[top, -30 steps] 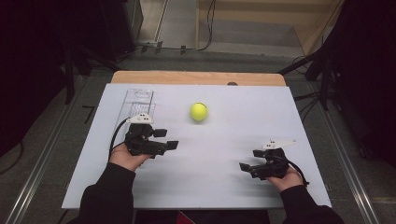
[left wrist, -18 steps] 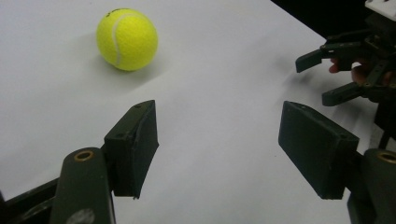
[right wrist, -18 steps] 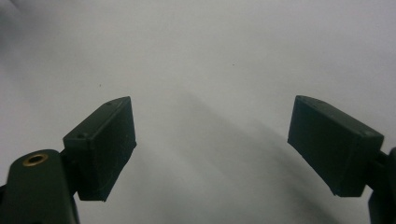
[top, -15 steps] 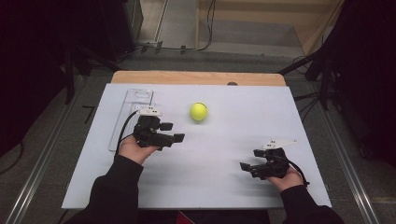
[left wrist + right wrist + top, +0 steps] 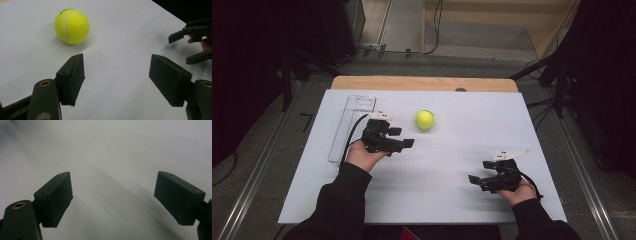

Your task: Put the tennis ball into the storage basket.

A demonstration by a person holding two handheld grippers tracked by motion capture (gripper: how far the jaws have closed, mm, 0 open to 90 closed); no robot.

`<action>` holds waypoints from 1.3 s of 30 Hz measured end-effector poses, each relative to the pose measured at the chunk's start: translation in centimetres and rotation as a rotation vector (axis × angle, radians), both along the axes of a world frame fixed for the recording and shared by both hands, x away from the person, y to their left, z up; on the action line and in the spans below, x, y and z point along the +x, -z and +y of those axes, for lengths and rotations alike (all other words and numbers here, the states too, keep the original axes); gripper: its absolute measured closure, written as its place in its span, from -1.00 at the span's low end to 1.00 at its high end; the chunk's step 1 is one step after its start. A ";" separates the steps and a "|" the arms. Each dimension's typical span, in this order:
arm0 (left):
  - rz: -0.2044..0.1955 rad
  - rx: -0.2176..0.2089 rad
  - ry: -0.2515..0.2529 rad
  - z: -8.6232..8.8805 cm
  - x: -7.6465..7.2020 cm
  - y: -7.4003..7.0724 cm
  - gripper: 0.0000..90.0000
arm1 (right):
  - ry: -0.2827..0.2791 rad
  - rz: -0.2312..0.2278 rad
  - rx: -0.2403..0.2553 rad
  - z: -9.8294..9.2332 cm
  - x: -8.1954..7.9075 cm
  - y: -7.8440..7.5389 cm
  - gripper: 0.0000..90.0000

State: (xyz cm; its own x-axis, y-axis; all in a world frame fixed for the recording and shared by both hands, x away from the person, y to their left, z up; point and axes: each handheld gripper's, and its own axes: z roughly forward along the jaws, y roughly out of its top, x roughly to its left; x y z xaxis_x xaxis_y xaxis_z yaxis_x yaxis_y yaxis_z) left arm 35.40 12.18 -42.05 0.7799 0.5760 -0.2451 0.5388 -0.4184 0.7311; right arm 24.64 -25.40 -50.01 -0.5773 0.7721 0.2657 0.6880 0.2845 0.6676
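One tennis ball (image 5: 425, 119) lies loose on the white table (image 5: 452, 200), and both your grippers are spread and empty.

The ball sits toward the far middle of the table, just ahead and to the right of your left gripper (image 5: 402, 139); in the left gripper view the ball (image 5: 72, 26) lies beyond the left-hand jaw, outside the gap, with bare table between the two. Nothing stands between that gripper and the ball. One clear plastic tray (image 5: 352, 126) lies along the left side of the table, right beside your left hand (image 5: 364, 156); you cannot tell whether it holds anything. Your right gripper (image 5: 479, 175) hangs low near the front right, well apart from the ball, its jaws wide over bare table. It shows in the left gripper view too (image 5: 187, 47), likewise spread.
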 end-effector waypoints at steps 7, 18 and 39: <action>-0.003 -0.012 0.001 -0.6 1.1 0.4 -0.35 | -0.003 0.002 0.002 0.1 0.0 0.0 -0.70; 0.001 -0.023 -0.009 -1.3 2.6 0.5 -0.41 | 0.002 -0.002 0.008 -0.2 0.0 -0.1 -0.70; 0.013 -0.050 0.016 -3.4 5.9 -0.3 -1.00 | -0.004 -0.006 0.008 0.0 -0.1 -0.2 -0.70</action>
State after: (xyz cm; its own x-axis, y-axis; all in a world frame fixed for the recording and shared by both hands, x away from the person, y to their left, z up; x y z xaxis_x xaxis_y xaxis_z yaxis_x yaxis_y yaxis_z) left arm 41.35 8.82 -41.78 0.7856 0.5501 -0.2832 0.5416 -0.3902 0.7445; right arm 24.55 -25.39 -49.85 -0.5823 0.7675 0.2681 0.6827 0.2825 0.6739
